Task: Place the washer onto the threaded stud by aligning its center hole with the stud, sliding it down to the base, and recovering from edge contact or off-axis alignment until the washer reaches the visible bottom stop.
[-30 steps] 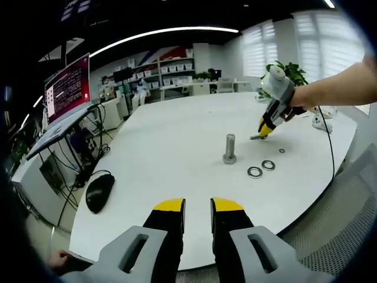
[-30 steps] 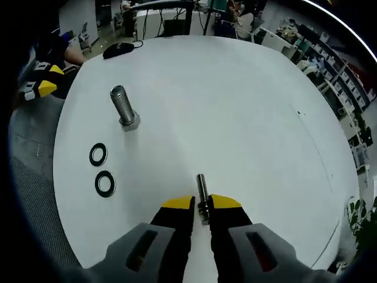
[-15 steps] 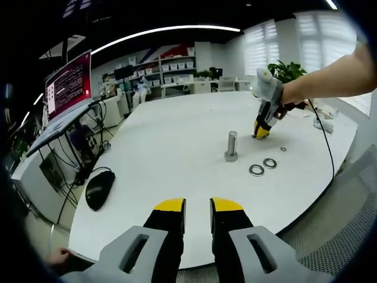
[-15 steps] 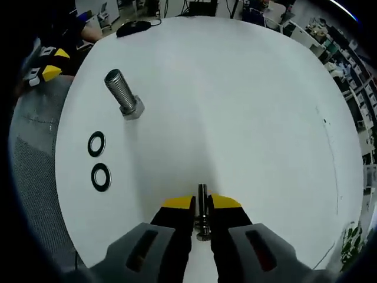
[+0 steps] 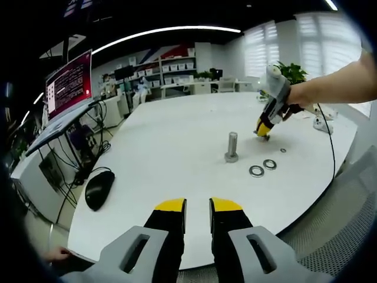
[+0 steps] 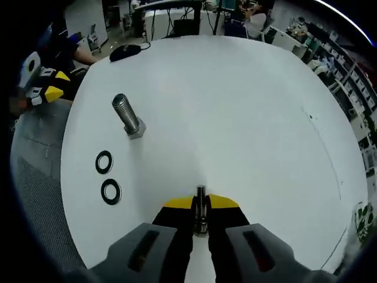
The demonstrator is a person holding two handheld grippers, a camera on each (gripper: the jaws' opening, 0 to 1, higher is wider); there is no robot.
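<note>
Having lifted slightly off the table (image 6: 247, 106), the right tongs (image 6: 201, 202) are gripping what looks like a small bolt (image 6: 201, 203), left tongs (image 5: 197, 205) idling apart, while the washers (image 6: 107, 177) are waiting beside the threaded stud (image 6: 128, 115), pickup seemingly next.

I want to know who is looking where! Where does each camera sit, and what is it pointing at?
Left gripper view: rides on the left gripper, low at the white table edge, facing the upright bolt; a person's arm holds the right gripper.
Right gripper view: rides on the right gripper, above the table, fingers shut on a small bolt.
Shared: upright bolt, two washers.
</note>
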